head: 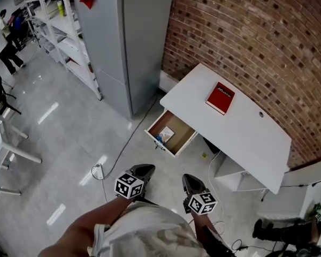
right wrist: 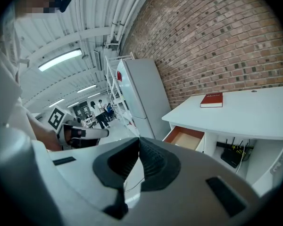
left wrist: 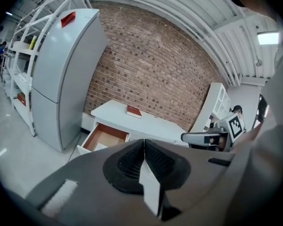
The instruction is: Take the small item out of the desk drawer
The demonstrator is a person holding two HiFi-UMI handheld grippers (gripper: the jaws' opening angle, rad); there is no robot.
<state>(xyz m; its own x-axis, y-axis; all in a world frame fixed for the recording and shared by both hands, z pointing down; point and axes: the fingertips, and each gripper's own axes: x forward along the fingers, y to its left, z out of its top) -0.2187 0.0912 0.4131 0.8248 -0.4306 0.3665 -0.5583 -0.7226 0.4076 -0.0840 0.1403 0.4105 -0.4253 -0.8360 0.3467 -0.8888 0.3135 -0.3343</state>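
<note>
The white desk (head: 241, 130) stands against the brick wall with its drawer (head: 177, 123) pulled open. In the drawer's near corner lies a small blue and white item (head: 159, 141) beside a pale card (head: 166, 134). A red book (head: 220, 97) rests on the desktop. My left gripper (head: 144, 171) and right gripper (head: 191, 183) hover side by side above the floor, well short of the drawer, both shut and empty. In the left gripper view the pads of the left gripper (left wrist: 144, 142) meet, with the drawer (left wrist: 104, 135) far ahead. The right gripper (right wrist: 138, 140) also has its tips touching, with the drawer (right wrist: 186, 138) beyond.
A tall grey fridge (head: 123, 42) stands left of the desk, with white shelving (head: 64, 31) behind it. A cable (head: 125, 143) runs across the floor toward the desk. A black router (right wrist: 233, 155) sits in the desk's lower compartment. People stand far off at the left.
</note>
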